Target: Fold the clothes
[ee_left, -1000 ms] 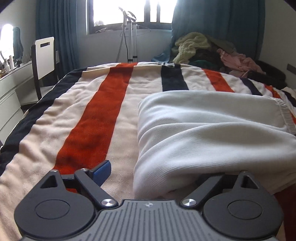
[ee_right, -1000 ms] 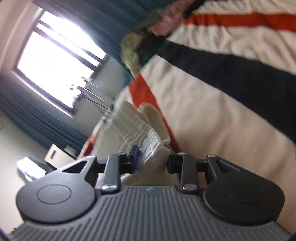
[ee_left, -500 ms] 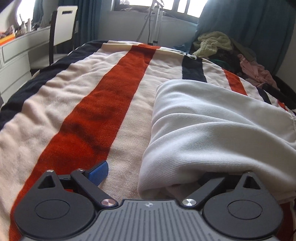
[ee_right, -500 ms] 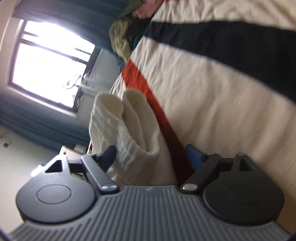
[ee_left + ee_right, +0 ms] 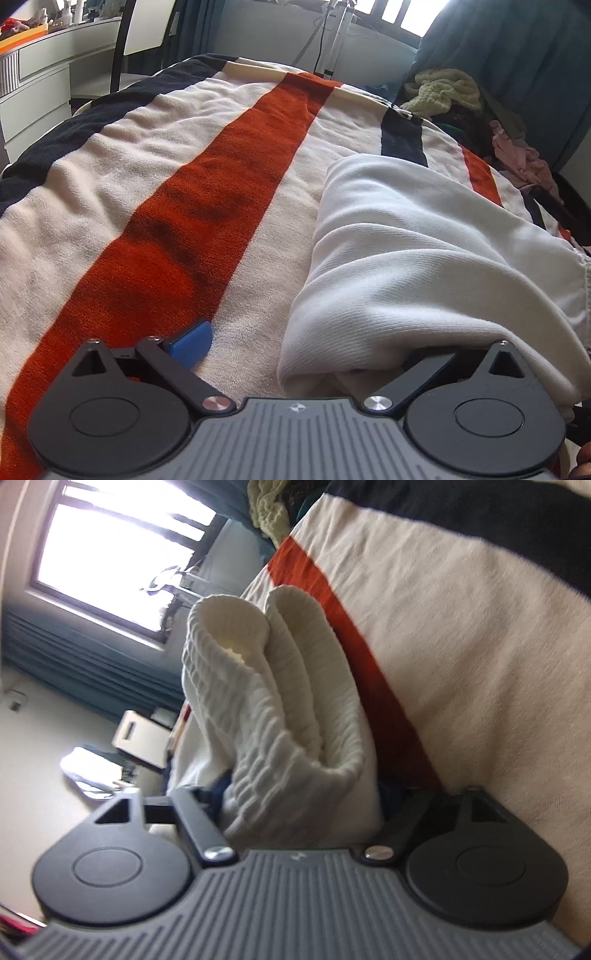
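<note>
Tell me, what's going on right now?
Both grippers, left and right, open around the folded white garment. Garment rests on the striped blanket. Nothing blocking.

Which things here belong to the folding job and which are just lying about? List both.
Job: white garment, left gripper, right gripper.
Lying about: clothes pile, striped blanket, chair, dresser, curtain.
</note>
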### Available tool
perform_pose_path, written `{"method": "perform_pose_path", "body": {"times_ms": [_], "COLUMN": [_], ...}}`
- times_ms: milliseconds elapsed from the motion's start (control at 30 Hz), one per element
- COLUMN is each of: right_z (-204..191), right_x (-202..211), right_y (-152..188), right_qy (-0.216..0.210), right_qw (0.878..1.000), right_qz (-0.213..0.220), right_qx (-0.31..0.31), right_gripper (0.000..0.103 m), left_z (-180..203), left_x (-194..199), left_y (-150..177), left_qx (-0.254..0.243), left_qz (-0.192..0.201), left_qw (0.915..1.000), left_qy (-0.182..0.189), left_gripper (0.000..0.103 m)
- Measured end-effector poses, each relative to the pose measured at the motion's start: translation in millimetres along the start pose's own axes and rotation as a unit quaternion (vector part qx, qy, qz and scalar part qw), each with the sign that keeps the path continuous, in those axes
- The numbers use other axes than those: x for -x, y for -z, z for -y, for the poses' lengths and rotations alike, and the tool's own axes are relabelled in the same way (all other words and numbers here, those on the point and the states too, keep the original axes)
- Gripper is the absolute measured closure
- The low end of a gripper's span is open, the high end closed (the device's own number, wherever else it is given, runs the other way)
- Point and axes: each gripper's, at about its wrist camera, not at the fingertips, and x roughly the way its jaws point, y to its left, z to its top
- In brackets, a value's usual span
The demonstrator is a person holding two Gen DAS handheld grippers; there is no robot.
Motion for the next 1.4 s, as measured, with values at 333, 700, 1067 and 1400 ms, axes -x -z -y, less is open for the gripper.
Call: {"method": "perform_pose_path", "body": {"times_ms": [333, 700, 1067, 1400], "right_z": [-0.8, 4.4, 0.4, -43.9], "right_x": [22.6, 18.7, 20.5, 63.0], "right_y": [-0.5, -1.0, 2.1, -6.9], "right_qy": [0.012, 0.019, 0.026, 0.01], "right_qw": [0.999, 0.998, 0.998, 0.996], "right_qz": [0.047, 0.047, 0.051, 0.084], "right_qx": [-0.021, -0.026, -0.019, 0.018], "right_gripper": [0.059, 0.059, 0.058, 0.062], "left_z": [-15.4, -41.4, -33.1, -12.1], "left_x": [48.6, 12.7, -18.1, 19.7], "left_y": [-1.7, -25.6, -22.3, -39.0], "left_qx": [0.035, 0.209, 0.173, 0.162], "left_qz": [-0.05, -0.033, -0.065, -0.049], "left_qw": [0.9844, 0.9435, 0.9592, 0.9574], "left_qy": [0.165, 0.255, 0.214, 0.234], "left_gripper": [0.002, 0.0, 0.027, 0.053]}}
